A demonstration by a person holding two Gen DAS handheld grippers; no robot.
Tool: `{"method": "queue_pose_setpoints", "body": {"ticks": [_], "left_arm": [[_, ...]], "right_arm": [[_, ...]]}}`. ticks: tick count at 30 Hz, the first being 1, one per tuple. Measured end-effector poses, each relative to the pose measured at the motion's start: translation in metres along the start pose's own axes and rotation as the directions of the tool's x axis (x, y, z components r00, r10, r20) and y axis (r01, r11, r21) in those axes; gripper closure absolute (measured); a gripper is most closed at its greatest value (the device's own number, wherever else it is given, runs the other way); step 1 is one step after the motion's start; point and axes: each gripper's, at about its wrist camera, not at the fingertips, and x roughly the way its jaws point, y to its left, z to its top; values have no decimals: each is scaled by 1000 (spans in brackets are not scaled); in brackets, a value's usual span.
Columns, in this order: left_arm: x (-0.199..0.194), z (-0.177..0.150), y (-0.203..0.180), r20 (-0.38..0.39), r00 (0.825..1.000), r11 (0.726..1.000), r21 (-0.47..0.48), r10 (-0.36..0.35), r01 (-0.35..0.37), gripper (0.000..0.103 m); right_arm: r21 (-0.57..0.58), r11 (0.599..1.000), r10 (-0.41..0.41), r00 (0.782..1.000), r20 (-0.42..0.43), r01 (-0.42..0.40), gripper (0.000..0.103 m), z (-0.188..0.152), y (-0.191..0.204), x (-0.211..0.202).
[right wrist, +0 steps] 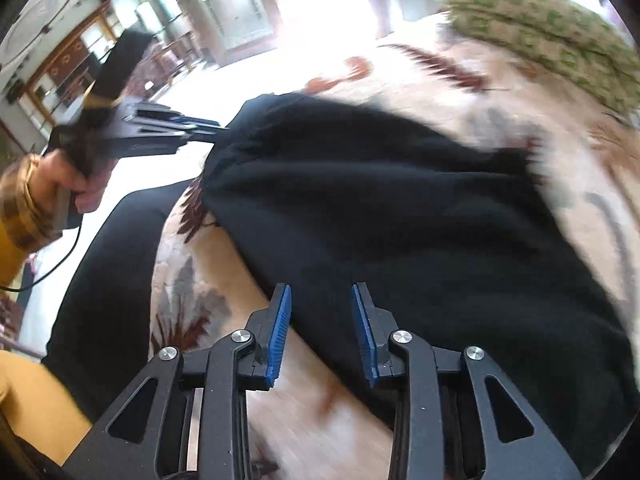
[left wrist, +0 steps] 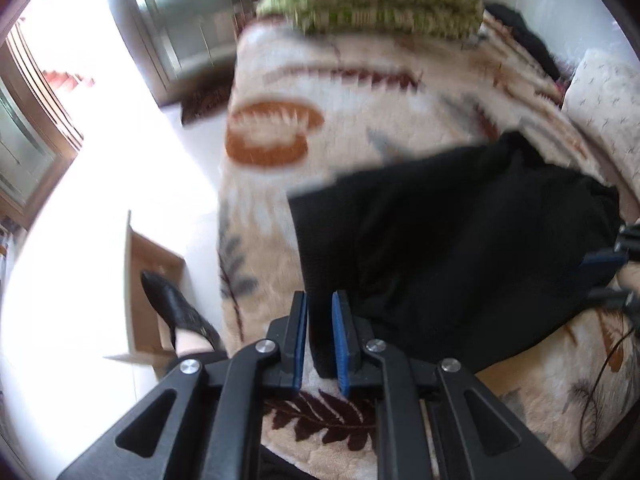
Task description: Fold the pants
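Note:
Black pants [left wrist: 448,248] lie on a cream leaf-patterned blanket [left wrist: 320,92] over a bed. My left gripper [left wrist: 320,300] is shut on a corner of the pants, the cloth pinched between its blue pads. In the right wrist view the pants [right wrist: 400,208] spread across the bed, and the left gripper [right wrist: 208,130] holds their far left corner slightly lifted. My right gripper [right wrist: 321,292] is open at the near edge of the pants, with the cloth edge running between its fingers. It shows at the right edge of the left wrist view [left wrist: 616,276].
A green-and-cream folded quilt [left wrist: 372,0] lies at the far end of the bed. A white pillow [left wrist: 604,112] sits at the right. A cardboard box [left wrist: 148,292] and a person's black shoe [left wrist: 176,312] are on the floor at the left.

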Motion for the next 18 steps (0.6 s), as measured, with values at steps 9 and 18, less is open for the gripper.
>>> {"method": "queue_pose_setpoints", "body": {"ticks": [9, 18], "left_arm": [[-32, 35, -83, 102, 966, 965, 142, -235, 220, 72], [10, 40, -226, -79, 883, 826, 325, -462, 461, 72]], "right_arm": [[300, 903, -283, 951, -127, 309, 64, -55, -146, -111], [469, 834, -227, 956, -186, 289, 48, -110, -219, -111]]}}
